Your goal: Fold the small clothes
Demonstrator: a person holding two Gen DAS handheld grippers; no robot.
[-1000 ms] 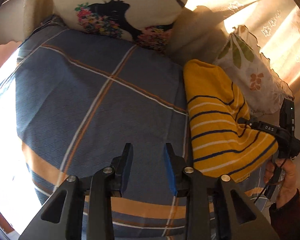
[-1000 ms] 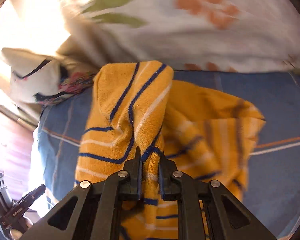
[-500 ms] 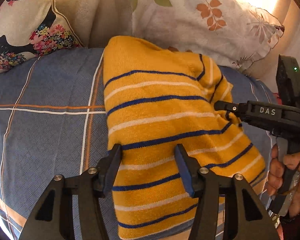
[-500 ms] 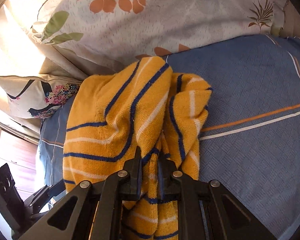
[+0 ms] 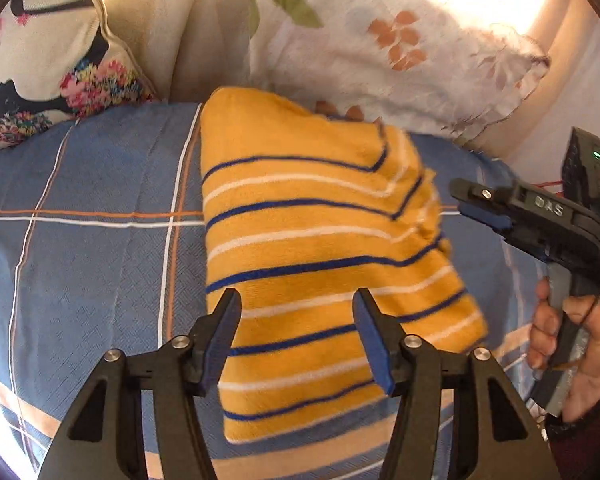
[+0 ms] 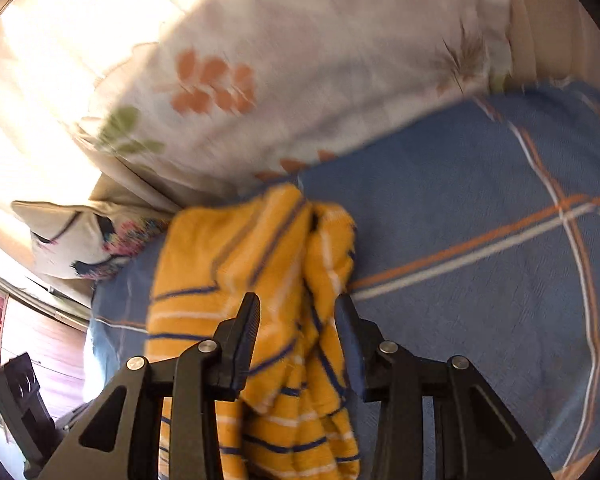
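Observation:
A yellow garment with blue and white stripes [image 5: 316, 248] lies folded on the blue checked bedspread [image 5: 100, 264]. My left gripper [image 5: 296, 336] is open, its jaws wide apart above the garment's near end. My right gripper [image 5: 466, 204] shows at the right of the left wrist view, just off the garment's bunched right edge. In the right wrist view the right gripper [image 6: 296, 312] is open and empty, with the garment's rumpled edge [image 6: 260, 280] lying between and below its jaws.
A white pillow with orange and green leaves [image 5: 380, 48] lies behind the garment. A cushion with a black and floral print [image 5: 52, 72] sits at the back left. A hand [image 5: 572, 344] holds the right gripper's handle. Bedspread stretches to the right [image 6: 480, 280].
My right gripper has opened and let go of the garment's edge, which now lies on the bed. My left gripper has opened wider and come closer over the garment.

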